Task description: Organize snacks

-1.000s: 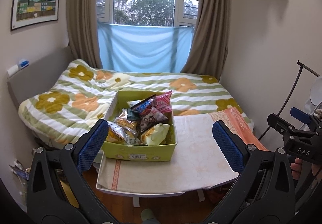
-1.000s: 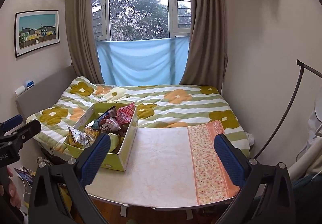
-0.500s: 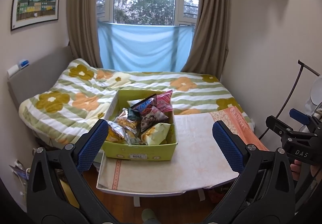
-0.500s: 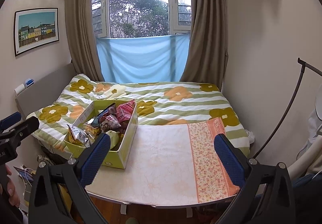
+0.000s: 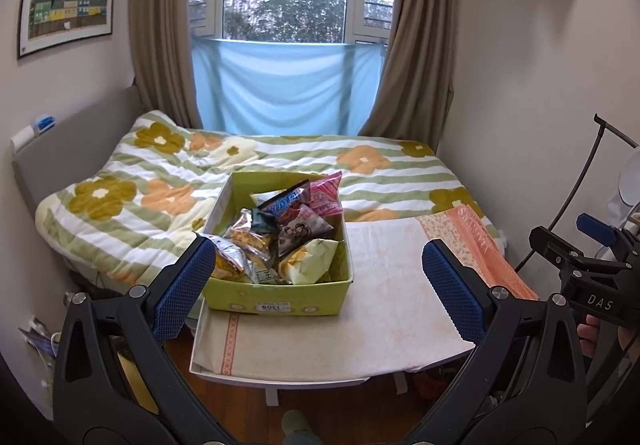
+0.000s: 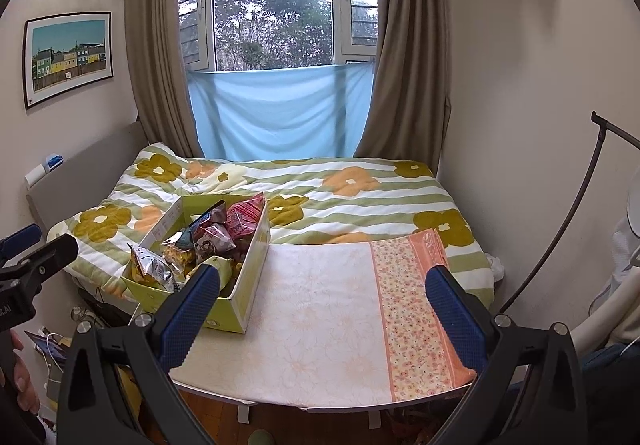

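Indoors, cloth-covered table (image 6: pixel 320 325) beside bed (image 6: pixel 360 197)

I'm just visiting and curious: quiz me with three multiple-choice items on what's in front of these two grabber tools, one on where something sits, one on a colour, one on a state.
1. Where does the snack box sit?
A. at the table's left end
B. in the middle of the bed
C. on the floor

2. What colour is the box?
A. red
B. yellow-green
C. black

3. How do the jaws of the left gripper and right gripper stand?
A. both shut on a packet
B. one open, one shut
C. both open and empty

Answers:
1 A: the box rests on the cloth-covered table, by its left edge.
2 B: its walls are yellow-green in both views.
3 C: each pair of blue pads is spread wide with nothing between; the snack packets lie in the box.
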A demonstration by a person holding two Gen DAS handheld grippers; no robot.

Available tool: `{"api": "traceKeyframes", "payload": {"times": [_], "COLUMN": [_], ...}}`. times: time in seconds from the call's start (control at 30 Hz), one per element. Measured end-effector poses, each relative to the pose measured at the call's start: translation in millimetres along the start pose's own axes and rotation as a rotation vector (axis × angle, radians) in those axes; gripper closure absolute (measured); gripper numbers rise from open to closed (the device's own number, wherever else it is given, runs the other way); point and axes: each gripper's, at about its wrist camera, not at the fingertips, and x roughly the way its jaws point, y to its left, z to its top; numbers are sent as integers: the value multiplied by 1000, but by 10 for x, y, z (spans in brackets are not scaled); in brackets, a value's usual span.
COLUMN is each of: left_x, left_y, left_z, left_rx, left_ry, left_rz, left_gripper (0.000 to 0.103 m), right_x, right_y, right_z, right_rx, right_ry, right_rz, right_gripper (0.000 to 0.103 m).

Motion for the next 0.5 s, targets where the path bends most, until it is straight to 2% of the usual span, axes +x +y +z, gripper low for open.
{"api": "traceKeyframes", "payload": {"times": [0.23, 0.5], "left_x": [60, 121], "left_y": [34, 5], "left_z": [31, 37], "left_rx": [-9, 11], "left_ry": [11, -3], "left_rz": [3, 65], "left_gripper": [1, 0], "right_x": [22, 73], "right_y": [14, 25], "right_z": [10, 13], "right_rx": [2, 5], "right_ry": [6, 16], "right_rz": [-9, -11], "right_gripper": [1, 1]}}
